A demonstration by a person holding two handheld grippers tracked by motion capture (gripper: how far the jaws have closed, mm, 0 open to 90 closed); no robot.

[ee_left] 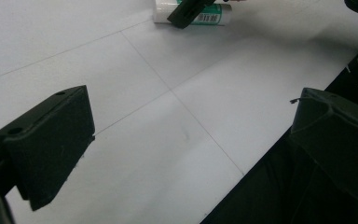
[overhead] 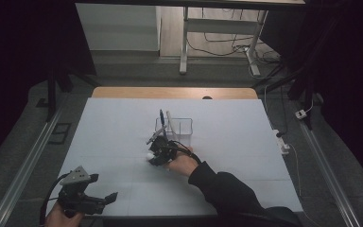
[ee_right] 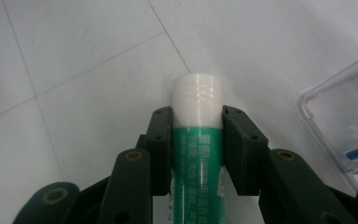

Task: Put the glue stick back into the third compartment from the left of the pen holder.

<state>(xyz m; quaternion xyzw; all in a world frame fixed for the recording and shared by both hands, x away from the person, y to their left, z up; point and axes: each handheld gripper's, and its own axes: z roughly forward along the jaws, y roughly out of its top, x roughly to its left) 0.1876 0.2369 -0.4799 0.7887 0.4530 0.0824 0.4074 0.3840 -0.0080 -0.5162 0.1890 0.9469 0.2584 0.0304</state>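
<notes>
I'm looking down on the white table [overhead: 123, 132], and there is plenty of bare surface on the left half and along the far edge, where a wooden strip [overhead: 175, 92] shows past the white sheet. My left gripper [overhead: 105, 198] sits at the near left corner, right at the table's front edge, well apart from everything else. In the left gripper view its jaws stand wide with nothing but bare sheet between them, and the dark drop-off past the table edge runs along the lower right.

My right gripper [overhead: 152, 156] is near the middle of the table, and its jaws are clamped on the glue stick [ee_right: 197, 140]. The right gripper view shows that plainly: both pads press the green body just below the white cap, with the cap poking out past the tips and the stick lying low over the sheet. From above, I can barely make out the stick as a pale spot at the jaw tips.

Just beyond that hand stands the clear plastic box [overhead: 182, 126] with pens [overhead: 161, 118] leaning in it, so that side is tight. Its rounded corner creeps into the right gripper view at the right. The left gripper view catches the glue stick far off at the top edge, with one black jaw across it.
</notes>
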